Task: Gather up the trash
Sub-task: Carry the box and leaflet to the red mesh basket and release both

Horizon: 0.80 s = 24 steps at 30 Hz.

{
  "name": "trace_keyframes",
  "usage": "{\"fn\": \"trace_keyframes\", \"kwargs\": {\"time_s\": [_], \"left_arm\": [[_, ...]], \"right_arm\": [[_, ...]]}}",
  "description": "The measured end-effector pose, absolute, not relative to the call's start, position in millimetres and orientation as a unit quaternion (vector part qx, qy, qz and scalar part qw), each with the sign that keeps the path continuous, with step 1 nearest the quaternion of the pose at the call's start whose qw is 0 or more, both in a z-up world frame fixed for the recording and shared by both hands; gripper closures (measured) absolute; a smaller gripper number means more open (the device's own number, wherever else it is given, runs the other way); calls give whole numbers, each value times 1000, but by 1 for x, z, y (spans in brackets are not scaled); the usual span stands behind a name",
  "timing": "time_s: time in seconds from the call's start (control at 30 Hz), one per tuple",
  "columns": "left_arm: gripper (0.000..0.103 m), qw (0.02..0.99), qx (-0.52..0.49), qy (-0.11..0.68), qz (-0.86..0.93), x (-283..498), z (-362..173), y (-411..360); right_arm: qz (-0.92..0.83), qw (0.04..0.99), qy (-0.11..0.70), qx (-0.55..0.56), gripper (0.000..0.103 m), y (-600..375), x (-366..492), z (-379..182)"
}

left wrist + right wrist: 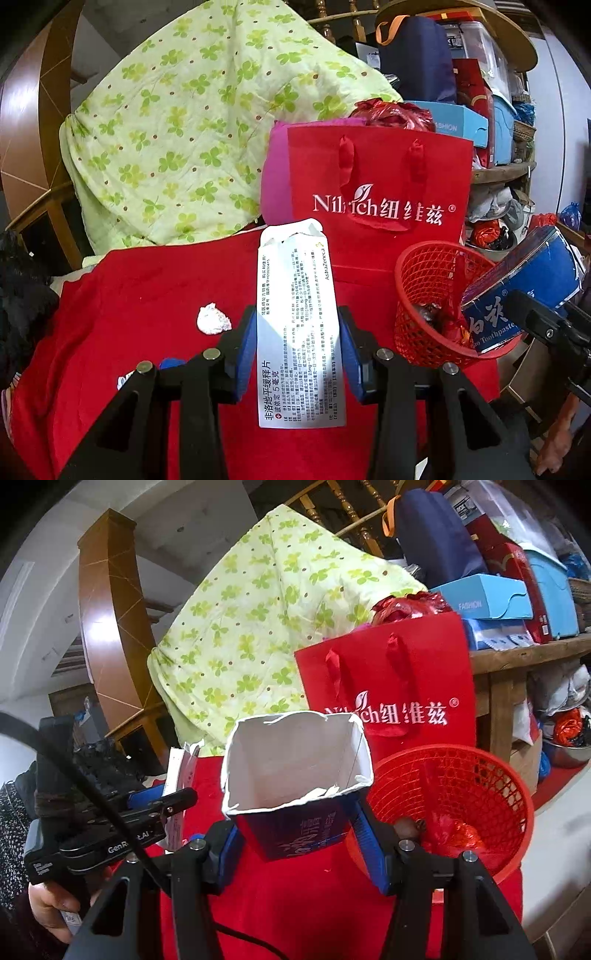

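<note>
Tongs: two pairs, left tongs [297, 343] and right tongs [295, 834], one carton in each
Medicine box [297, 332]: one, white
Toothpaste box [295, 771]: one, blue, torn open
Red mesh basket [480, 771]: one
Crumpled white paper ball [212, 319]: one
Red gift bag [388, 173]: one, two ribbon handles
Green clover quilt [184, 129]: one

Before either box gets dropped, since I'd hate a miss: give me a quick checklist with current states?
1. Left gripper shut on the medicine box: ok.
2. Right gripper shut on the toothpaste box: ok.
3. Red basket upright, mouth open: ok.
4. Toothpaste box over the basket: not ok, beside its rim.
5. Paper wad collected: not ok, on the red cloth.
6. Room left in the basket: cannot tell.
</note>
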<state>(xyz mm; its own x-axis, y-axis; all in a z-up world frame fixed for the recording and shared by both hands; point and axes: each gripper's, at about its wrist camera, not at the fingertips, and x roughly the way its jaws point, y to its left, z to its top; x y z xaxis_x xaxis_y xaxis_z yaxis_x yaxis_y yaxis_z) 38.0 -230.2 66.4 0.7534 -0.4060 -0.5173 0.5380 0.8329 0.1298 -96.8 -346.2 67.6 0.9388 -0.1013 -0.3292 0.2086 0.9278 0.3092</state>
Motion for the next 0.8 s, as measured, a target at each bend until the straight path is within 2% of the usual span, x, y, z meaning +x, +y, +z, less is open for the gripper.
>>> {"fn": "trace_keyframes", "kwargs": {"time_s": [0.8], "left_arm": [[59,885,97,248,-382,31,73,-296]], "right_arm": [[-190,946,143,219,44,-439,-135,62]]}}
